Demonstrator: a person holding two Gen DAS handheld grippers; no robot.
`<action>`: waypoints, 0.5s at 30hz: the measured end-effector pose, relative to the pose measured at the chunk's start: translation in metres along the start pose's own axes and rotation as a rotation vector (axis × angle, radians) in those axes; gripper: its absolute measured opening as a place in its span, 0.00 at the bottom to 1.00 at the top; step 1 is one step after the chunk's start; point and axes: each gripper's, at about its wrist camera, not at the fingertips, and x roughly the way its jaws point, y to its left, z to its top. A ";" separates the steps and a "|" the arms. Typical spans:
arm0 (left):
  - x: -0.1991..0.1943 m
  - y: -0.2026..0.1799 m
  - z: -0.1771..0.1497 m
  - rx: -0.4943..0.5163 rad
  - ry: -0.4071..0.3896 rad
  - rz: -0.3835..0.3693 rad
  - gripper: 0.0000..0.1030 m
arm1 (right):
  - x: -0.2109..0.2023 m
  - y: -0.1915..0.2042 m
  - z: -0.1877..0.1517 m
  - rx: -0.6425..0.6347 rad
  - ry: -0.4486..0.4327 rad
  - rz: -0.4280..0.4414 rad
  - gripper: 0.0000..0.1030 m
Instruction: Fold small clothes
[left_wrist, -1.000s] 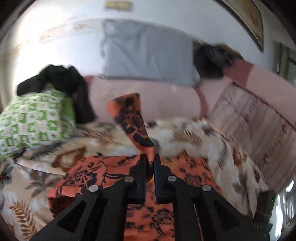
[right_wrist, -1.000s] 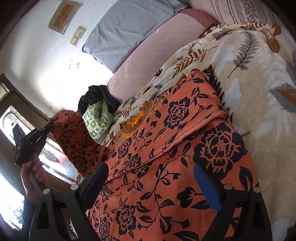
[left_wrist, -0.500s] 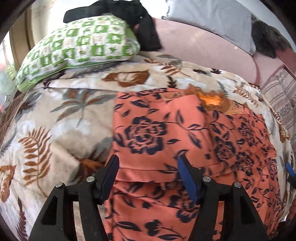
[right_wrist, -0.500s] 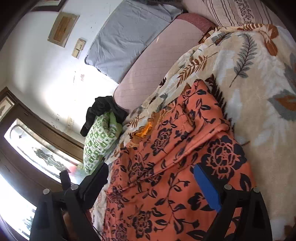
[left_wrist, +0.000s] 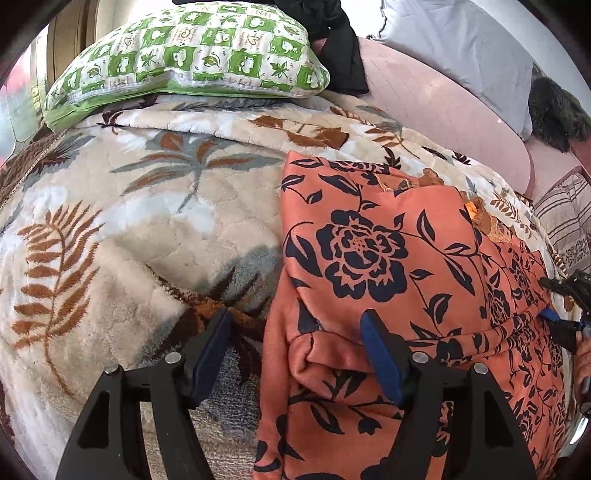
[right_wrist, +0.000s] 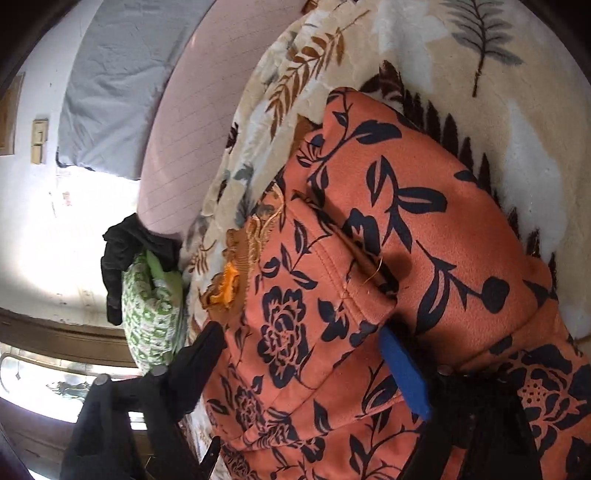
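One orange garment (left_wrist: 388, 258) with a dark navy rose-and-leaf print lies on the cream leaf-patterned fleece blanket (left_wrist: 147, 221) that covers the bed. Its sleeves are folded in over the body, and gold embroidery shows at the neckline at its far end, towards the pink bolster (left_wrist: 436, 99).

My left gripper (left_wrist: 295, 354) points steeply down at the near left edge of the garment. Its jaws are opening; the folded edge of cloth lies between them, one finger over the blanket and the other over the fabric, and neither pad presses on it.

My right gripper (right_wrist: 306, 365) comes in over the other side, rolled over on its side. Its jaws are closing with a fold of the garment between them. The blue pad seems tucked at a sleeve fold, though shadow hides the contact.

Further off, a green checked pillow (left_wrist: 188, 48) rests at the blanket's far edge with a black cloth (left_wrist: 332, 40) beside it.
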 end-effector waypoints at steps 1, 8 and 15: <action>0.001 -0.001 0.000 0.009 0.002 0.006 0.73 | 0.002 0.004 0.002 -0.025 -0.006 -0.040 0.30; -0.001 -0.001 -0.002 0.011 -0.006 0.017 0.73 | -0.061 0.068 -0.030 -0.387 -0.256 -0.192 0.06; -0.028 0.000 0.001 -0.014 -0.120 0.029 0.73 | -0.031 0.013 -0.045 -0.342 -0.120 -0.310 0.10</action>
